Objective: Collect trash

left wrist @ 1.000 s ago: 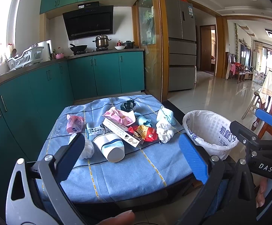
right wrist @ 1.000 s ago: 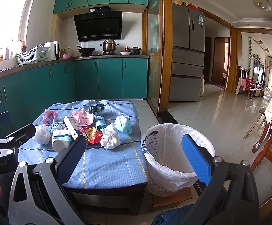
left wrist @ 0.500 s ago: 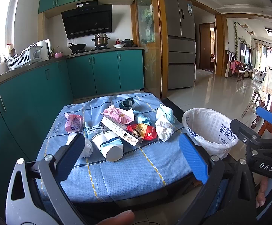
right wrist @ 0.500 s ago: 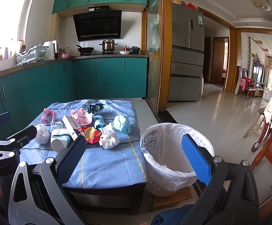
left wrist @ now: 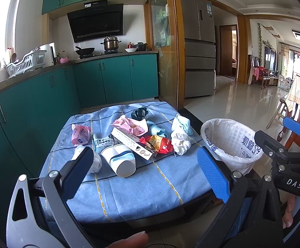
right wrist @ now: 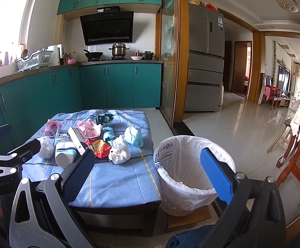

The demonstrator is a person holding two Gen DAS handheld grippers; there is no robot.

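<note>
Trash pile [left wrist: 141, 142] beyond wide-spread left claw [left wrist: 145, 173].

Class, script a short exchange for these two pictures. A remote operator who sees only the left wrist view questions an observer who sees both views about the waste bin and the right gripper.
Operator: A gripper hides the bin's base from me. What does it stand on?
Observer: The bin stands on a flat brown board on the floor, close beside the table.
Operator: I see the right gripper only from the side. Is it carrying anything?
Observer: No. The right gripper is empty, its jaws wide apart, framing the bin's rim.
</note>
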